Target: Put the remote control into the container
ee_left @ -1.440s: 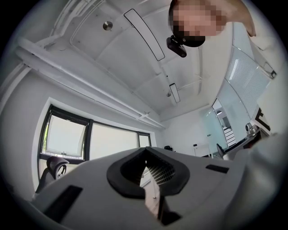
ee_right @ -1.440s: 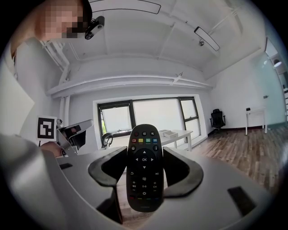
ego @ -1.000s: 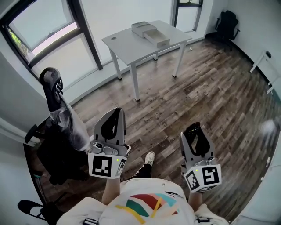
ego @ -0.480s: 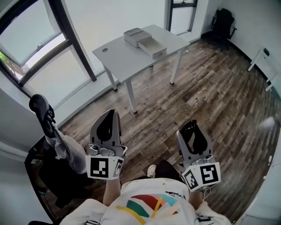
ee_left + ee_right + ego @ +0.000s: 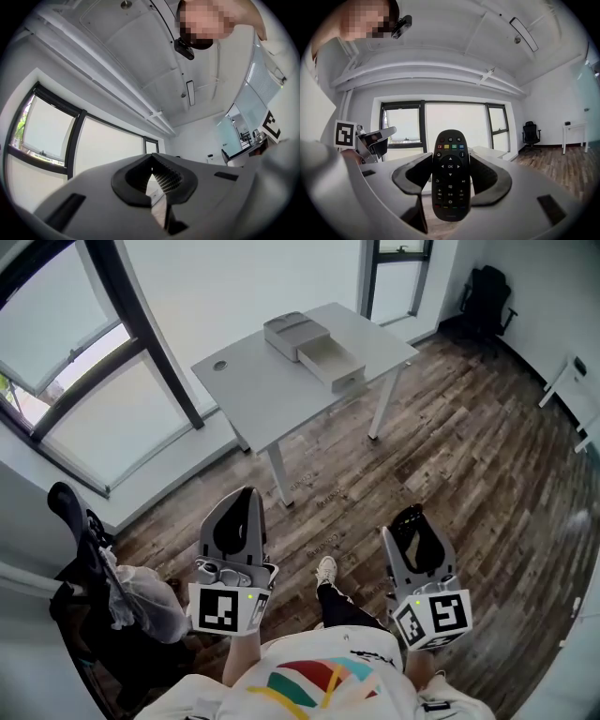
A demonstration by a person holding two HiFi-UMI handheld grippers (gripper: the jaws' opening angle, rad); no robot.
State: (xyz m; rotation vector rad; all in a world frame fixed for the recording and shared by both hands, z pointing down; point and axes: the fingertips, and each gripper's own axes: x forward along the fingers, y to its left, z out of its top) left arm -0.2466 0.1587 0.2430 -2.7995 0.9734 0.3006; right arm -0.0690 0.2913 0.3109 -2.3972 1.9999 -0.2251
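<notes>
Head view first: the person is on the move, one shoe (image 5: 325, 570) out front on the wood floor. The grey table (image 5: 272, 390) sits at 12 o'clock and has grown larger and slid lower in frame over the last second. So the walk is closing the distance, though the table is not yet within reach. On its top, toward 1 o'clock, lies the open container (image 5: 330, 360), with a closed box (image 5: 295, 332) touching its far end. A black chair (image 5: 487, 292) stands well off at 2 o'clock. Both tools are carried upright ahead of the body: the left gripper (image 5: 246, 495) at 11 o'clock, the right gripper (image 5: 410, 515) at 1 o'clock.

Left gripper view now: its ribbed pads (image 5: 164, 177) meet at the tips, leaving only a sliver of light lower down. Nothing sits between them, so it rides along idle.

Right gripper view: here is the cargo. The remote control (image 5: 450, 173) stands upright, buttons facing the camera, clamped at its sides by both jaws. The table edge peeks out behind it at 12 o'clock.

Judging by this, transport is mid-way; the drop into the container looks a few steps off.
</notes>
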